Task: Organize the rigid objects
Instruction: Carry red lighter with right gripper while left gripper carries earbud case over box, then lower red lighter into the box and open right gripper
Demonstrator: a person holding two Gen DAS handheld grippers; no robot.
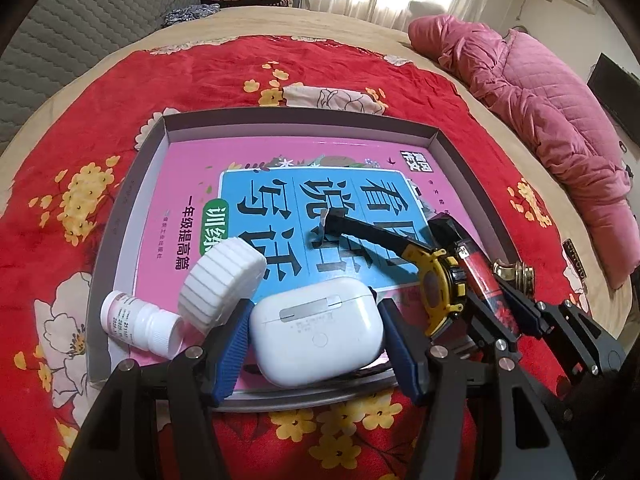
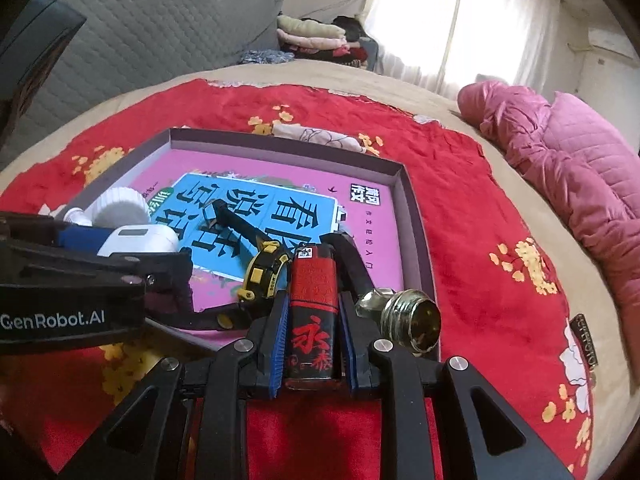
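My right tongs [image 2: 313, 350] squeeze the red lighter [image 2: 313, 312] to box it; my left tongs [image 1: 314, 346] sit wide around the earbud case [image 1: 316, 332], maybe touching.

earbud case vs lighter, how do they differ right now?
Colour: the earbud case is plain white; the lighter is red and black with printed characters.
Shape: the case is wide and rounded; the lighter is narrow and tall.
Grip: the case sits between the left tool's wide-set pads; the right tool is clamped narrowly on the lighter.
Shared: both sit at the near edge of the tray, over the pink book.
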